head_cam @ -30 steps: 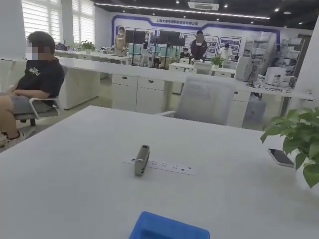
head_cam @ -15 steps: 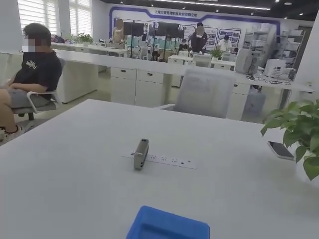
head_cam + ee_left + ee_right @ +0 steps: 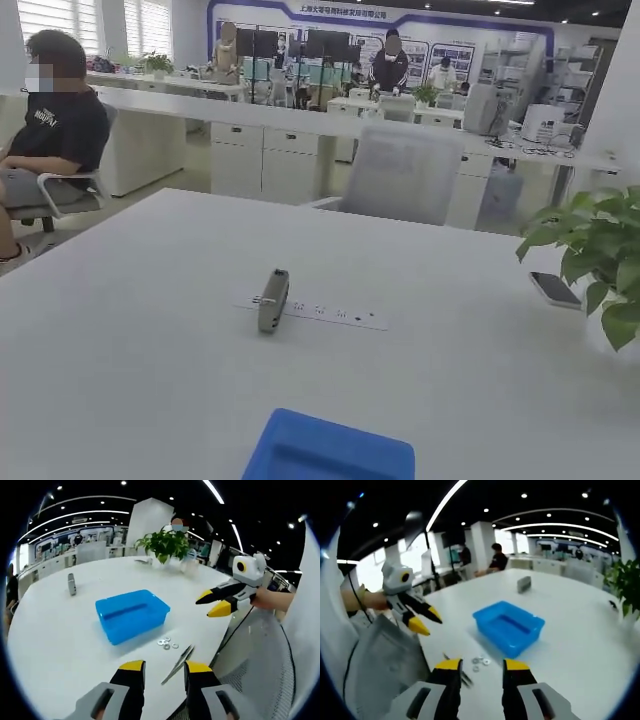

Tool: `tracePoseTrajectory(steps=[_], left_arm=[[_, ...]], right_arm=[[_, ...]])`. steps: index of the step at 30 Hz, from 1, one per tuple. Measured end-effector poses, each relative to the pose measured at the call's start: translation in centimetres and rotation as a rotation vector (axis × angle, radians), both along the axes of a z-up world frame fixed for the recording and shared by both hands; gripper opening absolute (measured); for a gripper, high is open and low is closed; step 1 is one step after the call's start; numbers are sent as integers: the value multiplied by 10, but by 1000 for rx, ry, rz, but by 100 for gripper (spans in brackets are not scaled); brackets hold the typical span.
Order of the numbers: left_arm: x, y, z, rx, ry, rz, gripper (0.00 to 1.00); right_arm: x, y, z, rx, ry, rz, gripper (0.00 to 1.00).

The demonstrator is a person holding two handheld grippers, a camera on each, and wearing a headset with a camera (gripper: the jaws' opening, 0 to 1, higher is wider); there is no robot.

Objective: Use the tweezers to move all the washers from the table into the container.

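On the white table (image 3: pixel 60 645), near its front edge, a small cluster of washers (image 3: pixel 166 643) lay just beside the blue container (image 3: pixel 135 627), on the side nearest the person. They were too small to count surely, perhaps three or four. The tweezers (image 3: pixel 179 664) lay flat on the table just in front of the washers, untouched.

In the left gripper view, the left gripper (image 3: pixel 165 667) hung above the table edge with its yellow-tipped jaws apart and nothing between them. The right gripper (image 3: pixel 212 604) was held in the air off to one side, its jaws also parted and empty.

In the head view, further across the table, a grey device (image 3: pixel 272 298) stood at one end of a white power strip (image 3: pixel 330 314). A phone (image 3: pixel 555 290) lay near a leafy potted plant (image 3: pixel 590 260). A person (image 3: pixel 50 130) sat on a chair at the far left
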State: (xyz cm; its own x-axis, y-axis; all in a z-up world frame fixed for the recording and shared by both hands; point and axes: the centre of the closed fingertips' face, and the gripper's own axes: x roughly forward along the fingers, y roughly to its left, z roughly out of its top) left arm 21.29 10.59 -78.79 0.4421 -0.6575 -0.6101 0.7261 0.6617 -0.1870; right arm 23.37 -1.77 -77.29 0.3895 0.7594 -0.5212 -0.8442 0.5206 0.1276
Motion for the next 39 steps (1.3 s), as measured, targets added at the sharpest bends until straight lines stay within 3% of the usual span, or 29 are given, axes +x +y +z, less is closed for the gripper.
tracePoseTrajectory(steps=[6, 11, 19, 28, 35, 37, 39], left_arm=[[-6, -6, -20, 83, 36, -132, 23], [-6, -9, -36, 176, 22, -235, 16], [-11, -16, -56, 284, 37, -375, 6], [-15, -10, -77, 459, -7, -515, 2], [-13, -12, -78, 511, -51, -583, 0], [-13, -12, -78, 543, -82, -631, 0], [-16, -12, -77, 552, -84, -645, 0]], right_arm=[[-9, 13, -17, -40, 32, 102, 19], [-16, 23, -27, -69, 51, 171, 15], [-27, 27, -47, -165, 58, 269, 12], [-28, 29, -54, -212, 37, 311, 11], [-29, 30, -59, -234, 30, 328, 11], [-29, 31, -60, -238, 29, 335, 11], [-30, 32, -62, -250, 22, 347, 11]])
